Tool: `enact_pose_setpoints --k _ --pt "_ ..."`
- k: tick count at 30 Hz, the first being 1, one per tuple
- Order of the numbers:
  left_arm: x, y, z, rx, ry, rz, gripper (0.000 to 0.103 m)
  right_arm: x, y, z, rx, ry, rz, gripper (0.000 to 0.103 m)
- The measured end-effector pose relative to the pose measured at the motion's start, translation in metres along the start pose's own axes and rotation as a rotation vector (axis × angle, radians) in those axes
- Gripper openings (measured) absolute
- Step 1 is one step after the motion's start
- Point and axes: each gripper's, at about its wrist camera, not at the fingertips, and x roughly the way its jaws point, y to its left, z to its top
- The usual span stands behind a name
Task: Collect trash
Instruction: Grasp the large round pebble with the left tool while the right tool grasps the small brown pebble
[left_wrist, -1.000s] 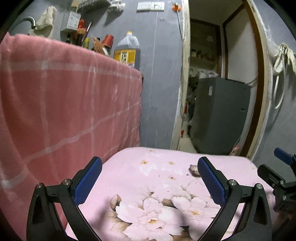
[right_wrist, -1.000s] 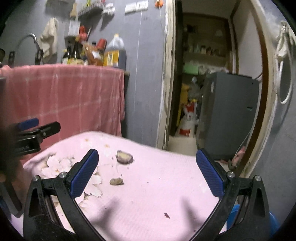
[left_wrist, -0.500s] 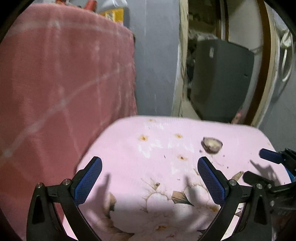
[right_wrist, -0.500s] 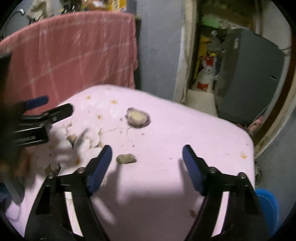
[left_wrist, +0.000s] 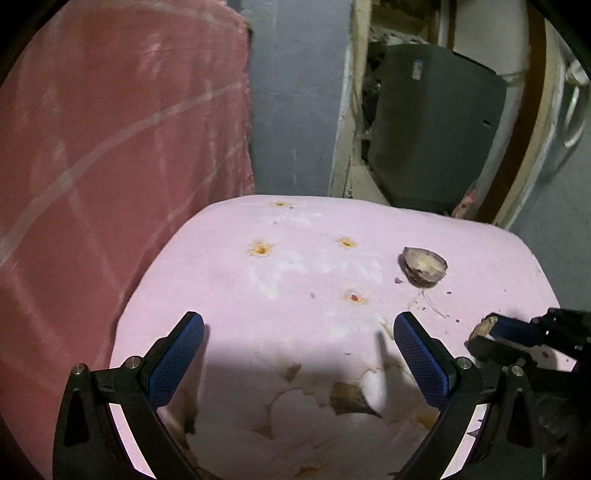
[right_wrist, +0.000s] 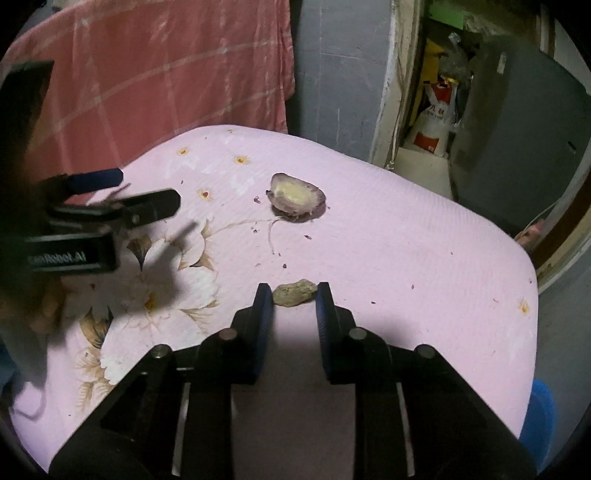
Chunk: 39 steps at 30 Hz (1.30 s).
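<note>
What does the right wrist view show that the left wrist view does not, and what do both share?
Only the right wrist view shows the red and white sack in the doorway and a blue bin below the table edge. Only the left wrist view shows the left gripper head-on, jaws wide apart over bare cloth. Both show the pink flowered tablecloth, the halved purple-skinned scrap, and the right gripper, jaws closing on a small brown scrap.
</note>
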Motion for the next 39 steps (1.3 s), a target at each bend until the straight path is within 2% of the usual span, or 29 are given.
enact_pose_setpoints --k 7,12,18,23,27,33,39 --pt "0.009 -0.026 0.006 0.105 0.021 -0.023 0.101 -0.016 -0.031 -0.007 0.054 -0.027 -0.051 0.024" --pt "0.023 -0.052 0.011 0.194 0.078 -0.045 0.101 -0.021 -0.055 -0.007 0.119 -0.045 -0.043 0.024" --pt "0.029 -0.079 0.016 0.273 0.073 -0.065 0.093 -0.023 -0.062 -0.008 0.145 -0.060 -0.037 0.024" --pt "0.045 -0.088 0.024 0.291 0.097 -0.074 0.072 -0.025 -0.066 -0.010 0.160 -0.072 -0.030 0.024" --pt "0.050 -0.091 0.026 0.298 0.101 -0.084 0.067 -0.027 -0.068 -0.011 0.167 -0.082 -0.027 0.024" --pt "0.051 -0.097 0.030 0.320 0.095 -0.103 0.038 -0.030 -0.066 -0.012 0.169 -0.100 -0.034 0.024" --pt "0.045 -0.097 0.026 0.296 0.080 -0.116 0.033 -0.034 -0.068 -0.014 0.178 -0.120 -0.039 0.024"
